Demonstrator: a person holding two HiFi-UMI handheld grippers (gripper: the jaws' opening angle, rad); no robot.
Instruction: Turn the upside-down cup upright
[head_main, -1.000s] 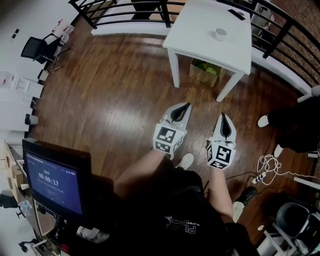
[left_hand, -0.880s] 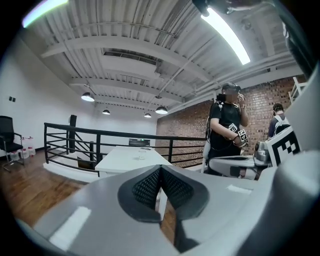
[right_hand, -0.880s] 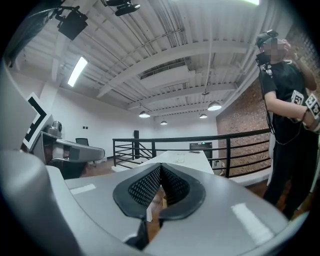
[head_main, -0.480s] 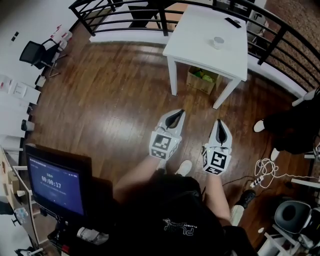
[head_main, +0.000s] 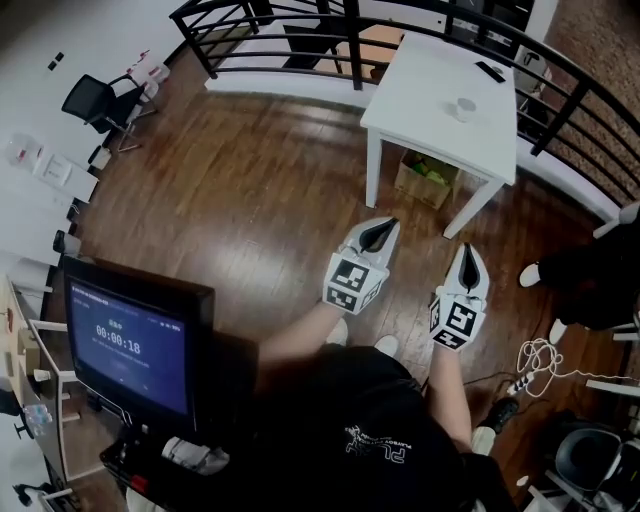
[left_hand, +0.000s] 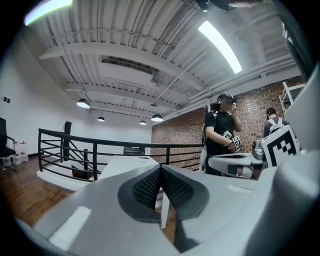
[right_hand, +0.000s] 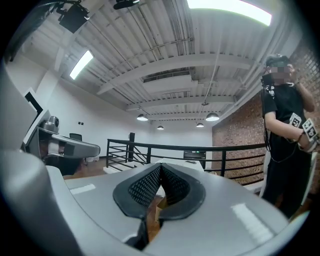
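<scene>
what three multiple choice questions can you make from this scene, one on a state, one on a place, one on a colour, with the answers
1. The left tongs and right tongs are:
A) both open
B) both shut and empty
C) one open, one shut

2. The cup is:
A) on the table
B) in the left tongs
C) in the right tongs

3. The table is:
A) black
B) green
C) white

Answers:
1 B, since each gripper view shows its tongs closed tip to tip with nothing between them.
2 A, since the head view shows the cup on the tabletop, well away from both tongs.
3 C, since the table's top and legs are white against the brown wooden floor.
</scene>
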